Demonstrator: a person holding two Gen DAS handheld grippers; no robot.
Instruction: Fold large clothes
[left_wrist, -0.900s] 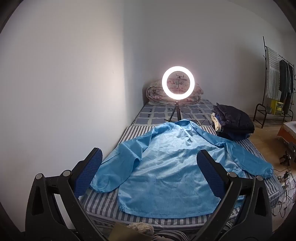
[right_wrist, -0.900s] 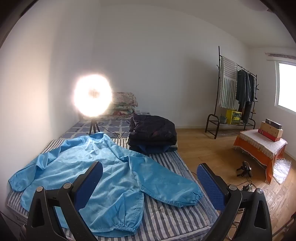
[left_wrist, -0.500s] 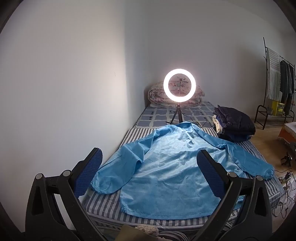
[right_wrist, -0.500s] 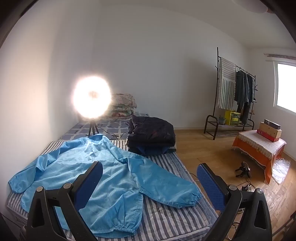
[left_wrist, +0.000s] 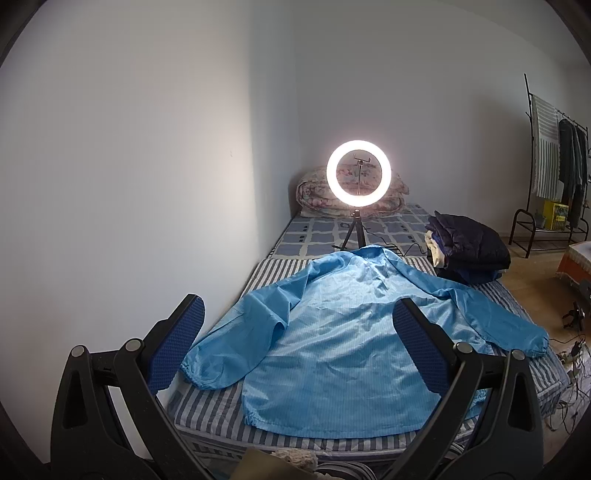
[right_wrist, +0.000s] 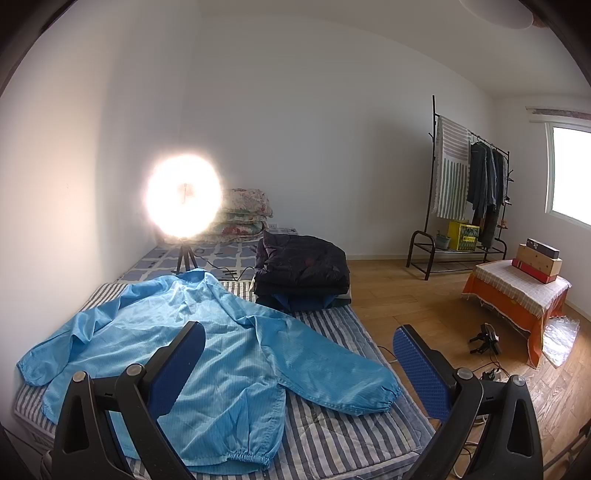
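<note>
A light blue long-sleeved coat (left_wrist: 343, 332) lies spread flat, back up, on the striped mattress (left_wrist: 207, 406), sleeves stretched out to both sides. In the right wrist view the same coat (right_wrist: 207, 347) fills the left half, its right sleeve reaching toward the mattress edge. My left gripper (left_wrist: 297, 326) hovers open above the near hem, well short of the cloth. My right gripper (right_wrist: 299, 356) is open too, held over the mattress's right side above the sleeve cuff. Neither holds anything.
A lit ring light on a tripod (left_wrist: 357, 177) stands behind the coat's collar. Folded dark clothes (left_wrist: 467, 247) are stacked at the mattress's right. Beyond are rolled quilts (right_wrist: 242, 216), a clothes rack (right_wrist: 469, 195), a cloth-covered low table (right_wrist: 517, 295) and floor cables (right_wrist: 484, 343).
Both views have tilted and drawn back slightly, so the coat sits a little lower and farther in the frame. The coat has not moved and both grippers stay open.
</note>
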